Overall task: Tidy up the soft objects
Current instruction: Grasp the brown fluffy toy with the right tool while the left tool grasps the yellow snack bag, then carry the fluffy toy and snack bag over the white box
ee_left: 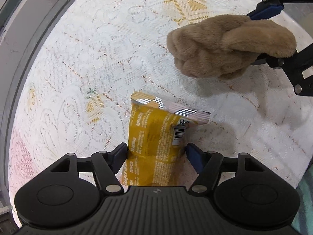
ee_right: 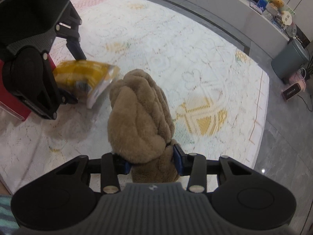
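Two hand-held grippers work side by side above a table draped in a white lace tablecloth (ee_left: 117, 49) patterned with faded yellow and pink motifs.

The left gripper (ee_left: 155, 152), pointing steeply down, has a yellow snack packet (ee_left: 154, 137) between its fingers. The left pad touches the packet's edge, while the blue right pad (ee_left: 193, 156) stands just off the packet's side, so the jaws are wide and a firm grip cannot be confirmed. The packet hangs upright, its crimped silver seal toward the cloth and its printed back and barcode facing the camera. Seen from the right wrist camera, the same packet (ee_right: 86, 78) sticks out sideways from the left gripper (ee_right: 72, 74), blurred, above the cloth.

The right gripper (ee_right: 152, 161) is closed about halfway on a brown plush toy (ee_right: 138, 117), both blue pads pressed into the fur at its lower end. The toy stands up and away from the fingers, clear of the table. In the left wrist view the toy (ee_left: 225, 47) hangs to the upper right of the packet, well apart from it, with the right gripper's (ee_left: 264, 33) fingers clamped on its far side and a soft shadow beneath it on the cloth.

A red box (ee_right: 13, 101) sits at the left edge of the right wrist view, partly hidden behind the left gripper. Beyond the table lies grey tiled floor (ee_right: 283, 137), with a small pink heater (ee_right: 294, 90) and a grey-green stool (ee_right: 291, 58) at the far right, and a cluttered shelf (ee_right: 273, 5) above them.
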Tool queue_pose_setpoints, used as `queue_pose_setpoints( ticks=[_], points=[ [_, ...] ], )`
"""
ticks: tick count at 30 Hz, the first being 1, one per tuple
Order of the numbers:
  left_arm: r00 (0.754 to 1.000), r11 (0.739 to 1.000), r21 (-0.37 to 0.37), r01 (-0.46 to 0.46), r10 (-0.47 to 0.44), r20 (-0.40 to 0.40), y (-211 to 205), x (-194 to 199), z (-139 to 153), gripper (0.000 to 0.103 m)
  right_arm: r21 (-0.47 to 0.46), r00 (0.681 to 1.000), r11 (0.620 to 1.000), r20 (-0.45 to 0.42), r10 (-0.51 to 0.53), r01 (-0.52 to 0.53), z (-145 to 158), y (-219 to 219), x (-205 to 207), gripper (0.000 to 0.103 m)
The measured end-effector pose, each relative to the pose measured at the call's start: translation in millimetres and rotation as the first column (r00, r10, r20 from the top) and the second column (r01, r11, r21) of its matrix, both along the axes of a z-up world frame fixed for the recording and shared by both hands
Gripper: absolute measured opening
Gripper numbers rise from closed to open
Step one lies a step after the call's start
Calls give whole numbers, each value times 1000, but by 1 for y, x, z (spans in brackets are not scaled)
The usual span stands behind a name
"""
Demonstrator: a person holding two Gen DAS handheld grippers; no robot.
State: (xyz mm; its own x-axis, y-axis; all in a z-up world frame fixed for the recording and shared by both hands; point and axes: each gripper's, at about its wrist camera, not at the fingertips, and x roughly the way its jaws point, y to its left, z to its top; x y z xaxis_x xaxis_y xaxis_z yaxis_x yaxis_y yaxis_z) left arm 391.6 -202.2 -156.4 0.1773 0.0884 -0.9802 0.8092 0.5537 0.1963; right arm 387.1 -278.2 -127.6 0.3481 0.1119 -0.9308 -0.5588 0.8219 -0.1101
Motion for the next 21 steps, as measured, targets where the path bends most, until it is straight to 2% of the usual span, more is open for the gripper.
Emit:
queue_pose_setpoints(
  ticks=[4, 7, 12, 21],
  points=[
    [999, 999, -17, -37, 37, 10, 2, -3, -1, 60, -7, 1000, 1000, 2, -5, 5, -1, 1, 0, 42],
    [997, 997, -39, -69, 70, 28, 6, -6, 2, 53, -18, 1000, 1000, 6, -7, 7, -2, 3, -1, 42],
    [989, 987, -103, -125, 131, 61, 11, -10, 19, 50, -29, 1000, 999, 5, -17, 17, 2, 7, -4, 41],
    [984, 964, -207, -169, 176, 20, 4, -49, 80, 50, -26, 998, 998, -22, -58, 58, 29, 7, -31, 40]
  ],
)
